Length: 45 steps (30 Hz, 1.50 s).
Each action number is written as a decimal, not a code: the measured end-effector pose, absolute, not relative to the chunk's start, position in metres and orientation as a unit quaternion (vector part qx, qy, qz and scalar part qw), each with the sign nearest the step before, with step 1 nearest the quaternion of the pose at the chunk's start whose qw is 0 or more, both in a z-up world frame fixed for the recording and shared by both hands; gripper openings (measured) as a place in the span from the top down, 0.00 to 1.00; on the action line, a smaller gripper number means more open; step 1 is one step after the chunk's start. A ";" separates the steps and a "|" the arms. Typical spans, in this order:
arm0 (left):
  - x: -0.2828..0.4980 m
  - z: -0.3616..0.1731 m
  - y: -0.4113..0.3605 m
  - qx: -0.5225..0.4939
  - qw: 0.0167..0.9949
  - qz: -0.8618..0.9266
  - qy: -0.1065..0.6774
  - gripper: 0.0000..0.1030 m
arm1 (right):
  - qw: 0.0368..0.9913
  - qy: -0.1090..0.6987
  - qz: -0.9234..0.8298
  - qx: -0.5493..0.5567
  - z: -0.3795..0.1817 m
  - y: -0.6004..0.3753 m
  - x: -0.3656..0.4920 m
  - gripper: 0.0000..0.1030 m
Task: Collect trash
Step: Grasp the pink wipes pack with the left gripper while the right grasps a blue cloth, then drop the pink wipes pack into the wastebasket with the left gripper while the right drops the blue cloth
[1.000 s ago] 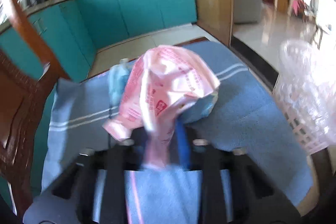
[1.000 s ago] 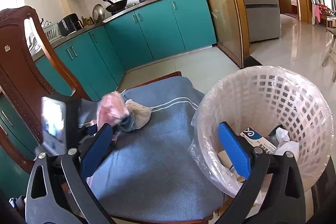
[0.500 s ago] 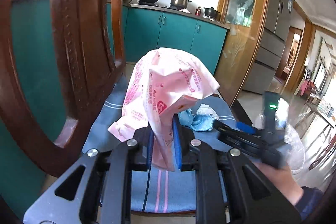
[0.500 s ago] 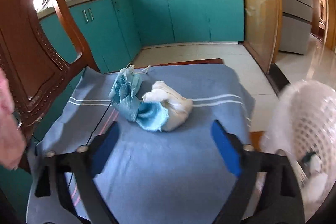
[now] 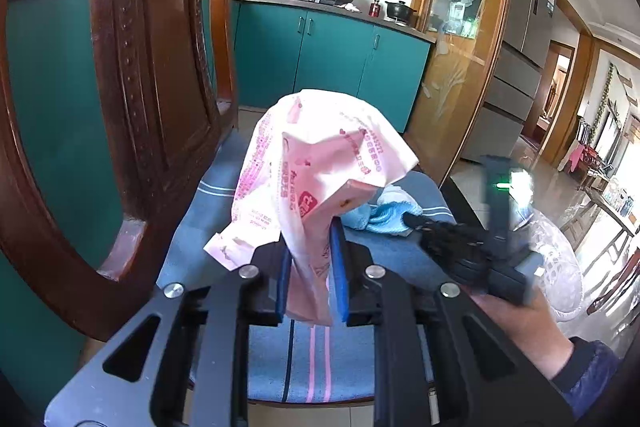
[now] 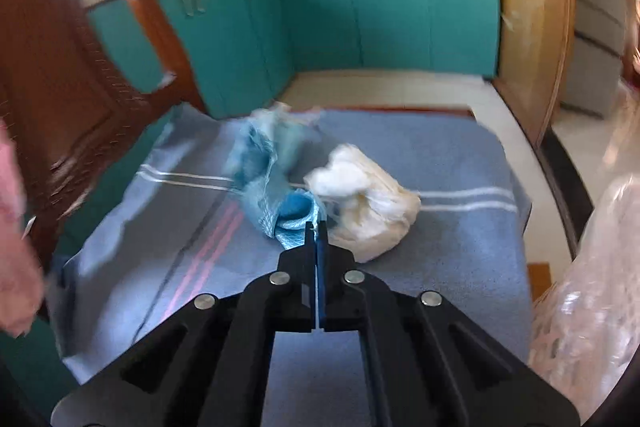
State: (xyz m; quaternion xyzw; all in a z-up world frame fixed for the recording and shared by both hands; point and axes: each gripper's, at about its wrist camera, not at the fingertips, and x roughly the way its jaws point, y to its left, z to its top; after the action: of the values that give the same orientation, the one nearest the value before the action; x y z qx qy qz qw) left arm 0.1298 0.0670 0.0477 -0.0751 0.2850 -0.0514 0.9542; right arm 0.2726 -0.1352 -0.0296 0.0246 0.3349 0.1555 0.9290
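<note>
Left fingers (image 5: pixel 282 279) pinch the lower neck of a crumpled pink plastic wrapper (image 5: pixel 320 171); blue pads press it from both sides. Left gripper (image 5: pixel 312 267) holds the wrapper upright above the seat, top billowing out over the jaws, one torn corner hanging to the left.

Right gripper (image 6: pixel 317 227) has its fingers pressed flat together, pads meeting along their length. Tips sit at the near edge of a crumpled blue cloth (image 6: pixel 264 179). A sliver of the blue fabric seems caught at the very tip, but motion blur makes it hard to confirm, so I can't tell for sure whether it is gripped or only touched.

Remaining trash on the seat: blue cloth, and a white wad (image 6: pixel 364 199) of tissue or cloth lying just right of it, touching it. Both rest on a blue striped towel (image 6: pixel 440 267) spread over the chair seat.

Carved wooden chair back (image 5: pixel 152 87) rises on the left side in both views. In the left wrist view the right gripper (image 5: pixel 412 219) reaches in from the right, a person's hand (image 5: pixel 516 327) with a dark blue sleeve behind it, green indicator light lit on its body.

White lattice basket (image 6: pixel 592 307) lined with clear plastic stands at the right edge, beside the chair, apart from both pieces of trash on the seat. Contents not visible.

Background: teal kitchen cabinets (image 5: pixel 332 59), pots on the counter.
</note>
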 end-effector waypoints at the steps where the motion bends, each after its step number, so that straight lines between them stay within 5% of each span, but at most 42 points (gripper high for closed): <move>1: 0.130 0.048 0.067 -0.077 0.954 -0.052 0.285 0.81 | 0.932 0.323 0.162 0.028 -0.021 -0.137 0.264 0.99; 10: 0.125 0.044 0.061 -0.066 0.949 -0.071 0.299 0.80 | 0.938 0.256 0.218 0.084 0.055 -0.185 0.179 0.99; 45: 0.127 0.028 0.037 -0.047 0.938 -0.089 0.332 0.81 | 0.947 0.235 0.200 0.093 0.065 -0.213 0.145 0.99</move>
State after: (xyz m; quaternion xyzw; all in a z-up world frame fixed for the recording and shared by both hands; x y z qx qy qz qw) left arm 0.1273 0.0365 0.0282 -0.0468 0.3316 -0.0888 0.9380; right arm 0.1455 -0.2126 0.0648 0.0932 0.2350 0.2001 0.9466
